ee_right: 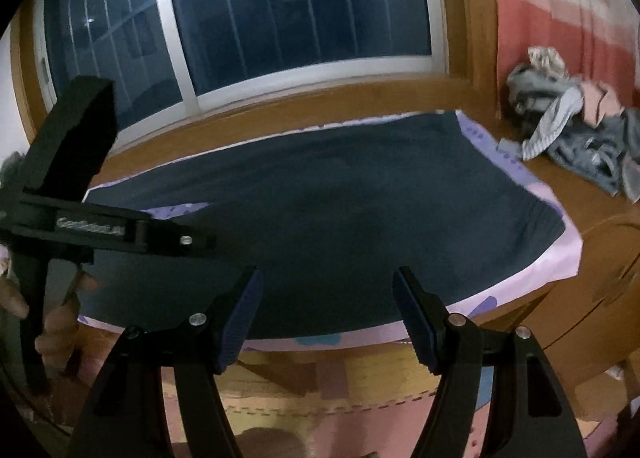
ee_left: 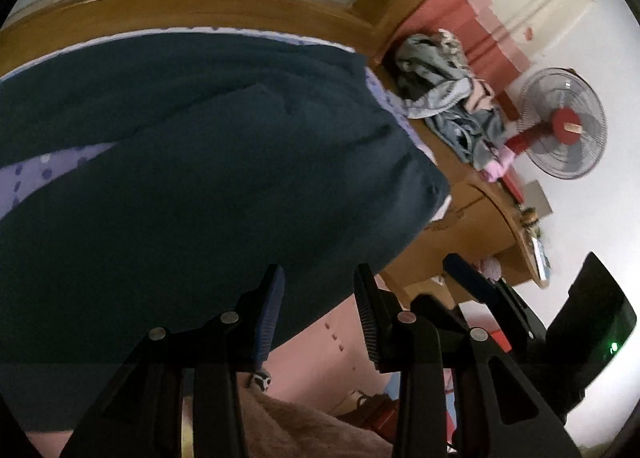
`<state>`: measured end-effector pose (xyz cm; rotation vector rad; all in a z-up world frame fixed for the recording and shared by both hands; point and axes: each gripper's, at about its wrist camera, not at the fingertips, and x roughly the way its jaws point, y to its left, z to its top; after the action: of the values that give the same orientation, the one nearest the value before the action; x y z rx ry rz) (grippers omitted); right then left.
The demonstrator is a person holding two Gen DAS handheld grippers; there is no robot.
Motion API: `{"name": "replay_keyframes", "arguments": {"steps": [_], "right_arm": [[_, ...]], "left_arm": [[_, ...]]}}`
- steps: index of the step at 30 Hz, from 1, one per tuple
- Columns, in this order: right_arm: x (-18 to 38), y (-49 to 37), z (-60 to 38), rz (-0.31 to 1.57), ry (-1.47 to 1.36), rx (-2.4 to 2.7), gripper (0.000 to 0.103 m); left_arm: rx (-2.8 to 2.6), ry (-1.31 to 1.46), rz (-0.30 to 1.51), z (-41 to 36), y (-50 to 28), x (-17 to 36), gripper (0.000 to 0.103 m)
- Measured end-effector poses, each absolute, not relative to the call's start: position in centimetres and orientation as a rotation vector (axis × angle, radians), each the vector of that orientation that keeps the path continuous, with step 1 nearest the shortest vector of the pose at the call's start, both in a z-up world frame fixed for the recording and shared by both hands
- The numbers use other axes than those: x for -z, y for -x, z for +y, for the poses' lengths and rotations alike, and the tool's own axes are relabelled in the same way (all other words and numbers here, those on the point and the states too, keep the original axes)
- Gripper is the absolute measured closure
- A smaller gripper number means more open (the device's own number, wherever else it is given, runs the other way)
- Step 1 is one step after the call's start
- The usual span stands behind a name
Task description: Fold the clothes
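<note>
Right hand-held gripper (ee_right: 326, 318) wide, empty | left hand-held gripper (ee_left: 320, 314) narrower gap, empty, beside near edge | dark garment (ee_right: 320, 210) flat on purple mat (ee_right: 560, 254) | unfolded pile (ee_right: 580, 138) well apart | risk: pinching mat together with hem

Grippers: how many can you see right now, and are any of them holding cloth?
2. The left gripper sits at the dark garment's near edge, jaws open. The right gripper hovers before the same garment, jaws wide open. Neither holds cloth.
</note>
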<state>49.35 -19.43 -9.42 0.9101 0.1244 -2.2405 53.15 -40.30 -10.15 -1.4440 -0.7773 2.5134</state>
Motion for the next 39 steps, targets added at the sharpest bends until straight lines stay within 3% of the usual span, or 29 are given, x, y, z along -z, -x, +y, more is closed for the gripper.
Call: {"name": "replay_keyframes", "arguments": {"steps": [9,25,39], "right_arm": [[9.9,-42.5,-18.2,0.071,-0.975,2.179,0.035],[8.9,-33.5,-20.5,0.354,-1.018,2.046,0.035],[13.2,-27.1,-23.5,0.325,-1.100,1.838,0.035]], "left_arm": [[-2.572,1.446,-0.744,-40.8,-48.3,10.7,0.067],[-2.606,1.445,-0.628,-45.1,-37.2,12.3,0.067],[-2.639,1.676,-0.630,-47.3,-35.8,14.3,0.067]]}}
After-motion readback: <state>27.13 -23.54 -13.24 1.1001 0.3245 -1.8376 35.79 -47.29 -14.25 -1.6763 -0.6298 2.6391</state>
